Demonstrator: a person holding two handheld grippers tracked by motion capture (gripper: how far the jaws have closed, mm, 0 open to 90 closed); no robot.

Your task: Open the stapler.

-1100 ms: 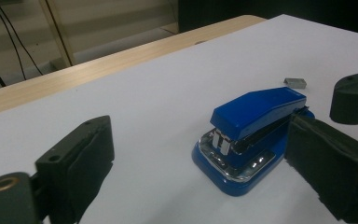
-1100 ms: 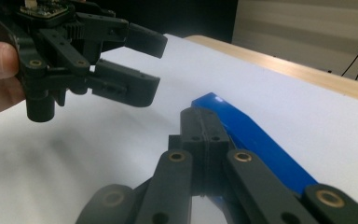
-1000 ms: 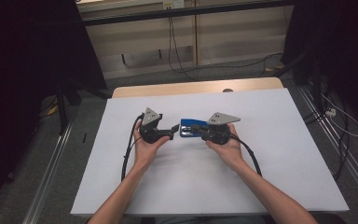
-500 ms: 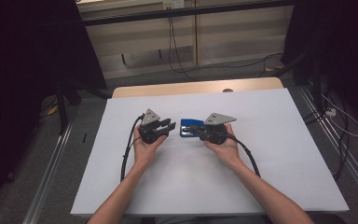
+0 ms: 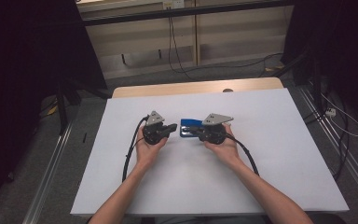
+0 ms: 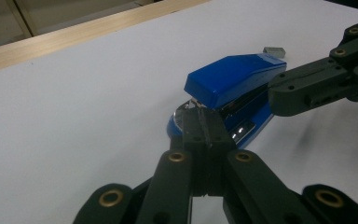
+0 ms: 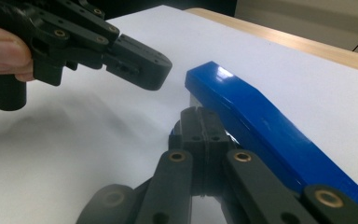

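A blue stapler (image 5: 190, 124) lies on the white table top (image 5: 270, 154), its lid raised a little at the front (image 6: 233, 80). My left gripper (image 5: 172, 127) points at the stapler's front end from the left. Its jaws have just been closing and now stand shut (image 6: 203, 117) with nothing between them, tips just before the stapler's mouth. My right gripper (image 5: 195, 135) comes in from the right along the stapler's near side (image 7: 261, 126). It is shut too (image 7: 200, 116), empty, tips by the base.
A small grey block (image 6: 274, 49) lies on the table just past the stapler. A wooden edge (image 5: 191, 87) runs along the table's far side. Cables trail from both grippers toward the near edge. Dark floor and cables surround the table.
The left gripper's jaws have gone from open to shut. Both hands have stayed nearly in place by the stapler.
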